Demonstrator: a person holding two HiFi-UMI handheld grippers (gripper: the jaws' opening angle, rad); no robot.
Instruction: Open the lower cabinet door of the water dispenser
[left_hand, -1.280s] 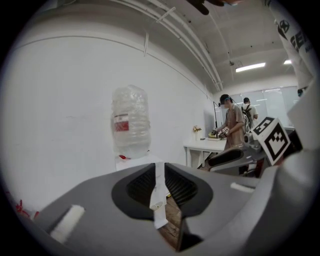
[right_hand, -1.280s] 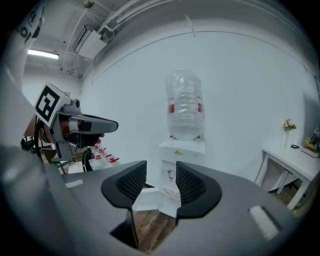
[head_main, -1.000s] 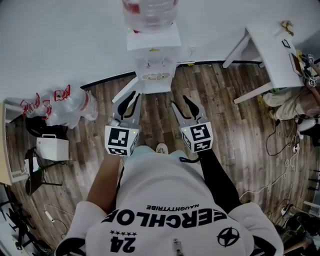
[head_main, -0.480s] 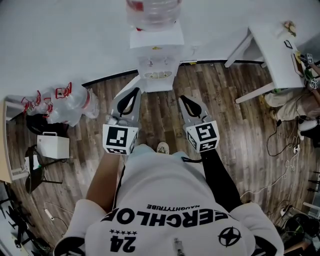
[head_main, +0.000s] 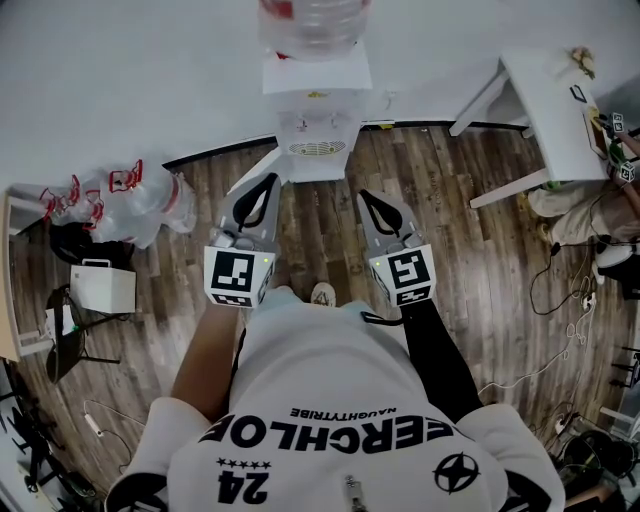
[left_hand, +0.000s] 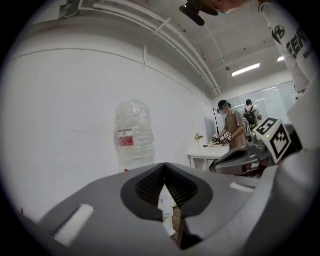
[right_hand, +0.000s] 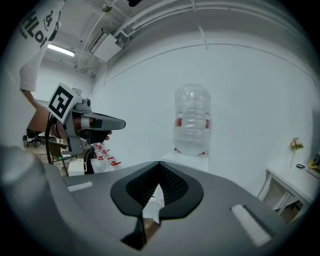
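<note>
Water dispenser (head_main: 316, 120) stood at the far edge of the wooden floor (head_main: 480, 260), against the white wall, with an upturned bottle (head_main: 312, 20) on top. Its lower cabinet door could not be made out from above. The left gripper (head_main: 265, 182) pointed toward it, jaws pressed together on nothing. The right gripper (head_main: 367, 198), beside the left one and apart from it, had just been closing its jaws, which met with nothing between them. Both tips hung short of the dispenser's front.
</note>
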